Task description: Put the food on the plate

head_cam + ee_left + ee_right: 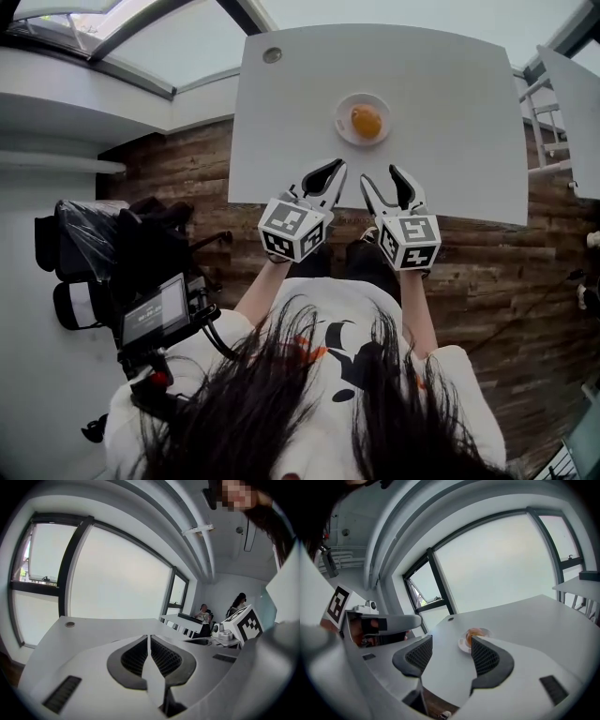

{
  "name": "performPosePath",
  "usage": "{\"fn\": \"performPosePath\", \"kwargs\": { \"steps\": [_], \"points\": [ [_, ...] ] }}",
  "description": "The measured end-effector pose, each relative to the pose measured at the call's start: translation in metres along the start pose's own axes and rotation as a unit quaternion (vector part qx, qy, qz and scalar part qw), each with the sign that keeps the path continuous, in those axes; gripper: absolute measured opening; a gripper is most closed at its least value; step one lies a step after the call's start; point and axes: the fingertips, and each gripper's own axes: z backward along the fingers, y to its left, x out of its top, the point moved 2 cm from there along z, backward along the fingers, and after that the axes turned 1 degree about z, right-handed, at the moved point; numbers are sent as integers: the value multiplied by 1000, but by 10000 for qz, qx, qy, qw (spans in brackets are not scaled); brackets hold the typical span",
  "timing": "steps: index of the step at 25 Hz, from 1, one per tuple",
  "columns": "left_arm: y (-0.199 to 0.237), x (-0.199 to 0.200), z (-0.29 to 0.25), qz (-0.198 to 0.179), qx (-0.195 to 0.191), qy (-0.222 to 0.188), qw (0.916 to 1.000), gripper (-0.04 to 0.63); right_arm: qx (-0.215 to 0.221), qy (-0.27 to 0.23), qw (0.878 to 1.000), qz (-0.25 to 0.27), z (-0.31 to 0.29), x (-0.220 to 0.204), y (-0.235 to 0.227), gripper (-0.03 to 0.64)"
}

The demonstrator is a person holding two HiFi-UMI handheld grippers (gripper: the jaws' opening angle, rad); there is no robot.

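L tongs [330, 172]: clenched, pads together, nothing between; held over near edge of bench [450, 112].
plate [343, 131]: small, white, mid-bench; lies beyond both tongs, well apart from each.
food [366, 121]: round orange item, sits inside plate; neither tongs touch it.
R tongs [382, 176]: released, pads apart, empty; plate & food show beyond the gap, not in it.
done (judged): food already on plate, so goal looks met.
left (judged): no other loose food visible on bench; prob. nothing but keeping tongs clear.
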Motion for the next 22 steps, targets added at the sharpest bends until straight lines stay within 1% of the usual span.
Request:
{"fn": "performPosePath", "kwargs": {
  "steps": [6,12,15,19,22],
  "points": [
    [-13,-2,10,-113,-222,9,9997,6,-90,-37,10000,6,12,-6,8,270],
    [2,-5,42,-109,-257,-95,9996,6,-351,-103,9993,37,12,-6,25,270],
    [11,-11,73,-118,-351,-167,9992,6,-511,-180,9985,28,15,-10,54,270],
    [25,-19,134,-149,-571,-307,9978,6,-720,-325,9968,-80,24,-22,119,270],
    [24,-28,151,-167,-733,-311,9967,6,-810,-422,9956,-219,31,-34,137,270]
  ]
}}
